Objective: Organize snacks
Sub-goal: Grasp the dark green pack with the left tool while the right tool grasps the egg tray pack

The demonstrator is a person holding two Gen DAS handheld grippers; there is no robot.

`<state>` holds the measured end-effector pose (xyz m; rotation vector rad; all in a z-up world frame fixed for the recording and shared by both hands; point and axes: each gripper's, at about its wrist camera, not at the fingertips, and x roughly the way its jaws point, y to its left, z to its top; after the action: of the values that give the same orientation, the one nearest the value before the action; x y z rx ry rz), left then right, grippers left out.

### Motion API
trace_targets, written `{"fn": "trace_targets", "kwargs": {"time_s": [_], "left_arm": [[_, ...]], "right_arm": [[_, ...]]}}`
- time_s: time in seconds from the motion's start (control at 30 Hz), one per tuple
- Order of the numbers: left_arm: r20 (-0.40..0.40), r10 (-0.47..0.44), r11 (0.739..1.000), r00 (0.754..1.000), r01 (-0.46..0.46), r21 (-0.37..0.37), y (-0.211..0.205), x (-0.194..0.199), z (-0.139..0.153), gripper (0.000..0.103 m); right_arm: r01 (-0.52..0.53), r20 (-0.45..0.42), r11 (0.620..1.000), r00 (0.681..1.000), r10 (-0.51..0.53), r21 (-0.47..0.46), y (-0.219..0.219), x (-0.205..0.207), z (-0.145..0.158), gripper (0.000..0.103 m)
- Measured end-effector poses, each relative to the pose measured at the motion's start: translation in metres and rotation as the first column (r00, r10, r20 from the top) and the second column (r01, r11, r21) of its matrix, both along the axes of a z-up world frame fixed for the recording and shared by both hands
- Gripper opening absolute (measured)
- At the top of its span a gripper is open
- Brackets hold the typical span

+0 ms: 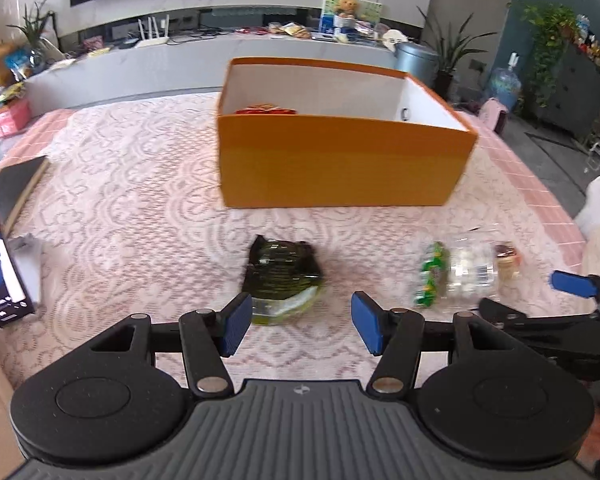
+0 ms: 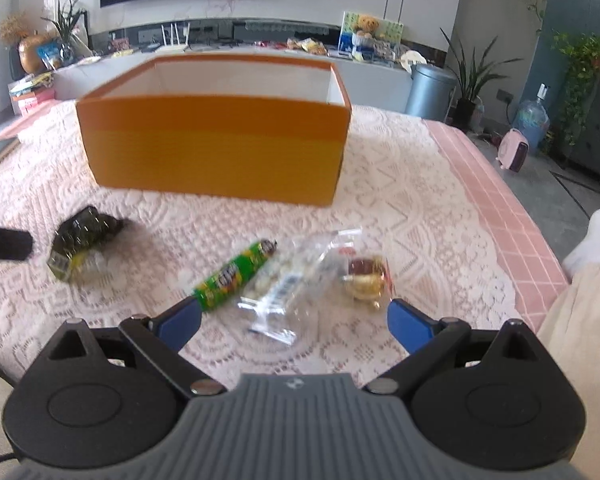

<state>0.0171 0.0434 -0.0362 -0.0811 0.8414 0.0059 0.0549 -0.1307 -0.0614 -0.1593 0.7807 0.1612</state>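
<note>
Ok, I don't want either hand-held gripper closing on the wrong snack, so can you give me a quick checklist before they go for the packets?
1. Left hand-held gripper open and empty: ok.
2. Dark green packet lined up between the left jaws: ok, though it lies just ahead of them.
3. Right hand-held gripper open and empty: ok.
4. Single target for the right: not ok; the green tube, clear packet and gold-wrapped snack lie bunched together.
5. Orange box open on top: ok.
6. Room left in the box: cannot tell; only a red packet shows inside.
</note>
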Motion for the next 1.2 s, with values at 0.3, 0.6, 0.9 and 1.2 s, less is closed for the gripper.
{"fn": "trace_targets", "kwargs": {"time_s": [0.3,0.6,0.9,1.2], "left_arm": [[-0.028,-0.019,1.000,0.999,0.019,-0.023,0.013,0.019,-0.013,0.069],[-0.019,0.015,0.997,1.000,-0.016,-0.071,0.025,0.050,-0.031,0.069],[-0.040,0.013,0.994,0.999,-0.017,-0.107,0.027,0.068,-0.051,0.069],[-0.021,0.017,0.999,1.000,-0.018,-0.049,0.022,0.078,-0.063,0.069]], "right_arm": [[0.013,0.032,1.000,0.999,-0.013,-0.003,-0.005,0.004,-0.003,0.097],[0.074,0.034,0.997,0.997,-0.075,0.034,-0.020,0.016,-0.008,0.096],[0.087,0.015,0.995,0.996,-0.088,0.049,-0.024,0.032,-0.019,0.088],[0.135,0.026,0.988,0.990,-0.137,0.074,-0.031,0.040,-0.023,0.084]]}}
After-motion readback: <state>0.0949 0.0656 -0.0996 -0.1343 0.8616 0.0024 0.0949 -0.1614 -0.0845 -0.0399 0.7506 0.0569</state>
